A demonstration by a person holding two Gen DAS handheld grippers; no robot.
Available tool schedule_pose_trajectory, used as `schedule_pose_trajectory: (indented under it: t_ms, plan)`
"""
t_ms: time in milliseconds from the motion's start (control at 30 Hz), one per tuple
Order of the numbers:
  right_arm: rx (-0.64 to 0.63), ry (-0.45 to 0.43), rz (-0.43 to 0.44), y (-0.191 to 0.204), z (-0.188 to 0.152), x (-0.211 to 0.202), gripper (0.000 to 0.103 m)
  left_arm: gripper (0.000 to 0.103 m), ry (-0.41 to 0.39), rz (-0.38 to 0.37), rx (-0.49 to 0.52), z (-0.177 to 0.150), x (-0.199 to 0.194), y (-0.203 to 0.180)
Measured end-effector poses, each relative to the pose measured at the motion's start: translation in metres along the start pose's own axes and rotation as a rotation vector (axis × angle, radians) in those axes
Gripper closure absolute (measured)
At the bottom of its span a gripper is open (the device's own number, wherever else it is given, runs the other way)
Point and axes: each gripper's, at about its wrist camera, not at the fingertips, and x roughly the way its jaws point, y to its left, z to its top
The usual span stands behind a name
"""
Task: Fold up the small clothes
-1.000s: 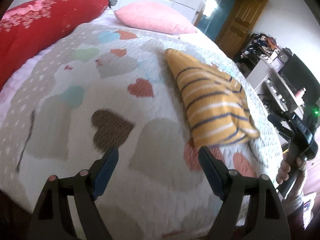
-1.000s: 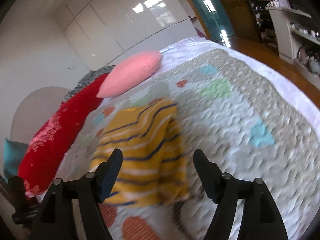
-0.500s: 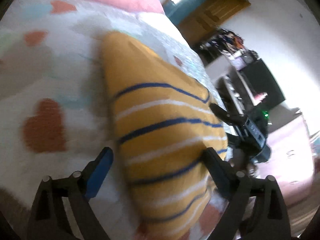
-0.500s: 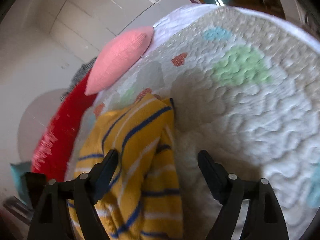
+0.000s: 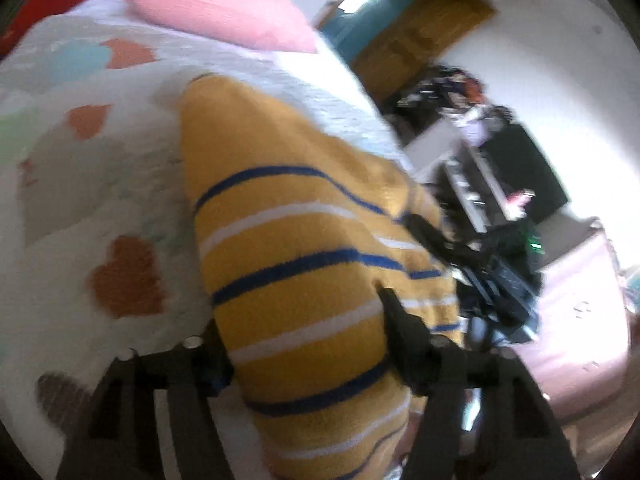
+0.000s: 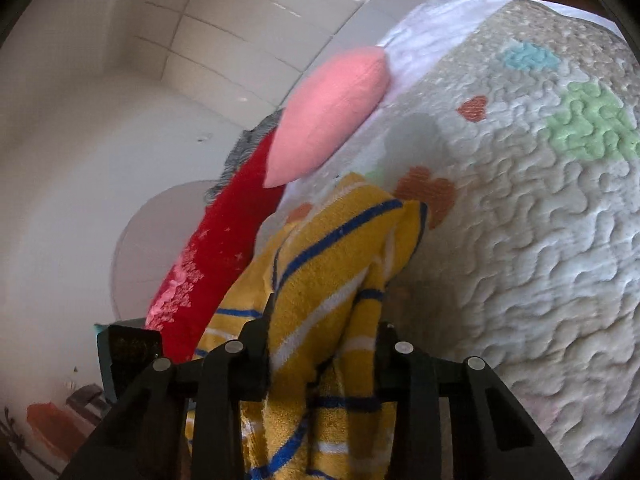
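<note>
A yellow garment (image 5: 288, 216) with blue and white stripes lies folded on the heart-patterned quilt (image 5: 80, 184). My left gripper (image 5: 302, 320) straddles its near end, and its jaws are closing with the thick fold between them, the right finger (image 5: 394, 320) denting the cloth. In the left wrist view my right gripper (image 5: 492, 276) reaches the garment's right edge. In the right wrist view, the right gripper (image 6: 326, 316) is closing on a bunched edge of the garment (image 6: 340, 240), which fills the gap between its fingers.
A pink pillow (image 5: 216, 4) and a red cushion (image 6: 216, 256) lie at the head of the bed. Beyond the quilt's right edge are shelves with clutter (image 5: 472, 128) and a wooden door (image 5: 420, 32). Open quilt (image 6: 520, 220) spreads beside the garment.
Both grippers moved in from open quilt onto the yellow garment. Their jaws went from wide open to closed in around its cloth, the right ones much narrower.
</note>
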Motion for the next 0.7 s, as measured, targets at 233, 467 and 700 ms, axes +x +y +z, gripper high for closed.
schedule_pose_trajectory:
  t_ms: [233, 467, 700]
  plan:
    - [0.026, -0.027, -0.185, -0.012, -0.025, -0.021, 0.055, 0.032, -0.048, 0.178, 0.036, -0.039, -0.022, -0.006]
    - [-0.104, -0.130, -0.271, 0.030, -0.050, -0.079, 0.052, 0.022, -0.250, 0.272, 0.138, -0.092, -0.088, -0.049]
    - [-0.243, -0.152, -0.271, 0.076, -0.088, -0.092, 0.054, 0.017, -0.283, 0.300, 0.117, -0.130, -0.121, -0.053]
